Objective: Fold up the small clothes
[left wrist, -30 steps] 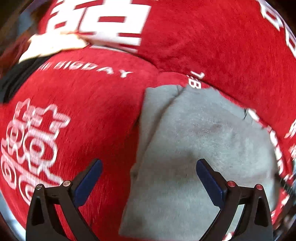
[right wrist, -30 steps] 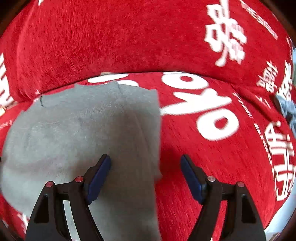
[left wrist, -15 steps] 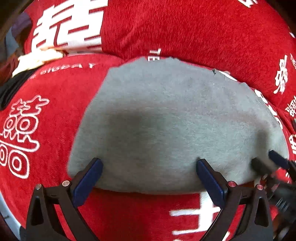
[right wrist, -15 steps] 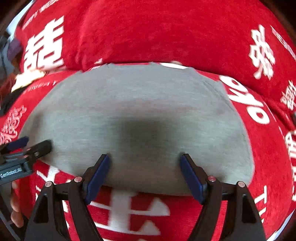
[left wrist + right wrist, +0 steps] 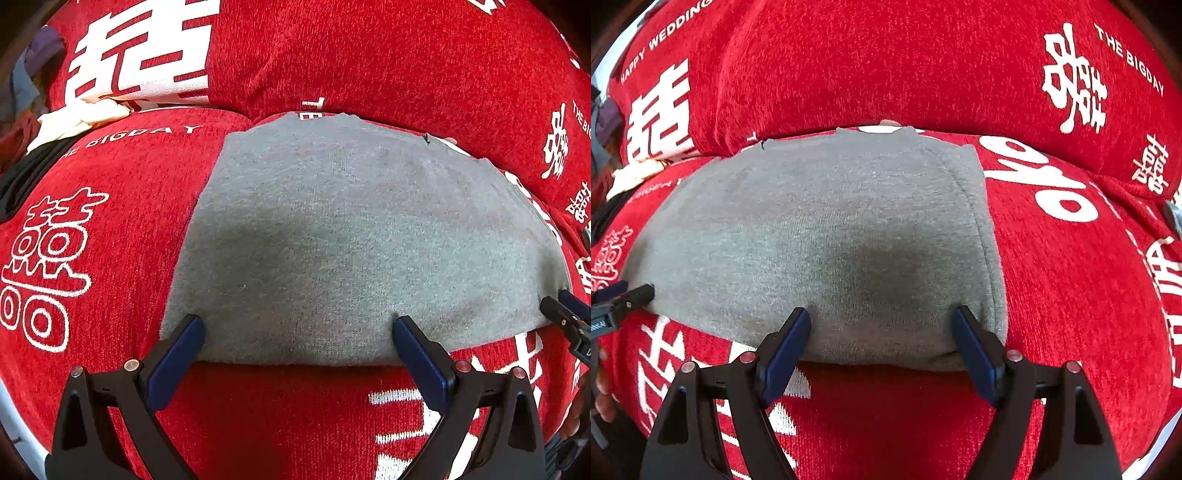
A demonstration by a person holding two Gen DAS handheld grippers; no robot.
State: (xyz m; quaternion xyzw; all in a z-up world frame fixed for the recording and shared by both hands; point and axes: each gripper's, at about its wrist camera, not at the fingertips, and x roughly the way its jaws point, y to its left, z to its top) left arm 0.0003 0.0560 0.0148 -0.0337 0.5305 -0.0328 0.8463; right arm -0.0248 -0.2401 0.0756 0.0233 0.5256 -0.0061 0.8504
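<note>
Both my left claw (image 5: 297, 338) and right claw (image 5: 881, 328) hang spread at the grey garment's (image 5: 351, 236) near edge, low in frame; next, pinch and fold.

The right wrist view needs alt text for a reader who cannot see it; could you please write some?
A grey garment lies spread flat on a red cover with white lettering. The right tongs stand open at its near edge, holding nothing. The left tongs show at the picture's left edge, by the garment's near left corner.
</note>
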